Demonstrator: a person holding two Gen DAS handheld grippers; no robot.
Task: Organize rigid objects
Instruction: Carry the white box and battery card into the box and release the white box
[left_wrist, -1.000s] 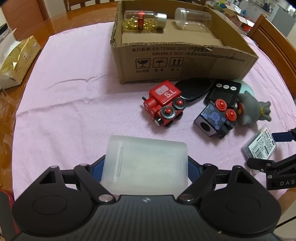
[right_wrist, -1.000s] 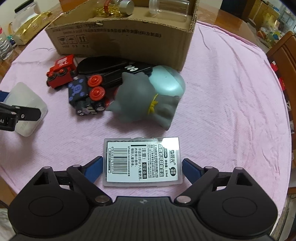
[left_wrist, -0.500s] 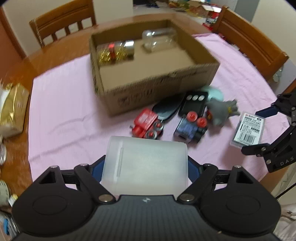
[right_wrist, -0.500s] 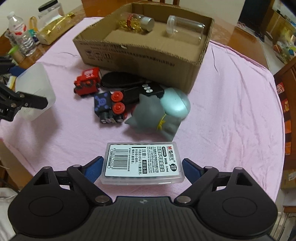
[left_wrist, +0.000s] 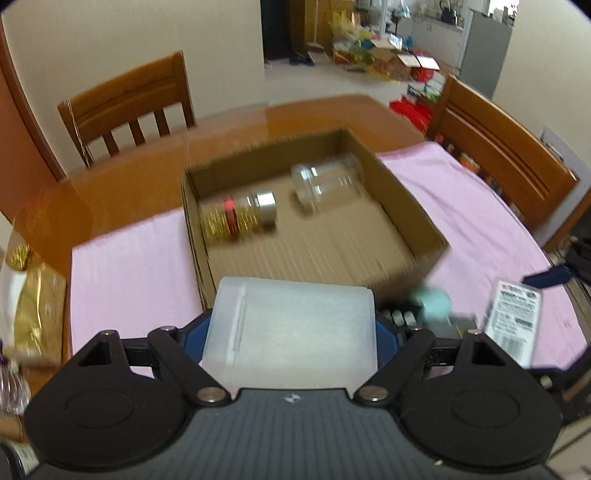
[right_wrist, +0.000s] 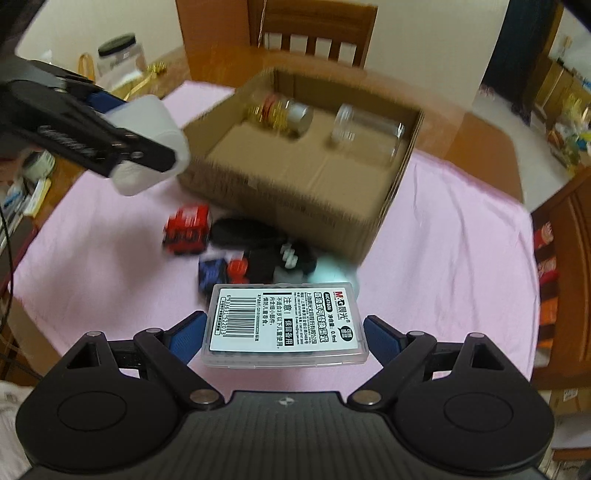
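Left gripper (left_wrist: 291, 332): clenched on a frosted box (left_wrist: 291, 332), held above the pink cloth (left_wrist: 129, 266) at the near edge of the carton (left_wrist: 406, 206).
Right gripper (right_wrist: 284, 332): clenched on a labelled clear case (right_wrist: 284, 325), held above the toys (right_wrist: 186, 229).
Carton: open; a gold-filled jar (left_wrist: 240, 218) on the left and an empty jar (left_wrist: 325, 182) on the right lie inside.
Toys: clustered on the cloth just near the carton.

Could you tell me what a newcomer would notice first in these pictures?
Probably the two held items: a frosted white plastic box in the left gripper and a clear flat case with a barcode label in the right gripper. Beyond them, an open brown cardboard box holds two jars lying down.
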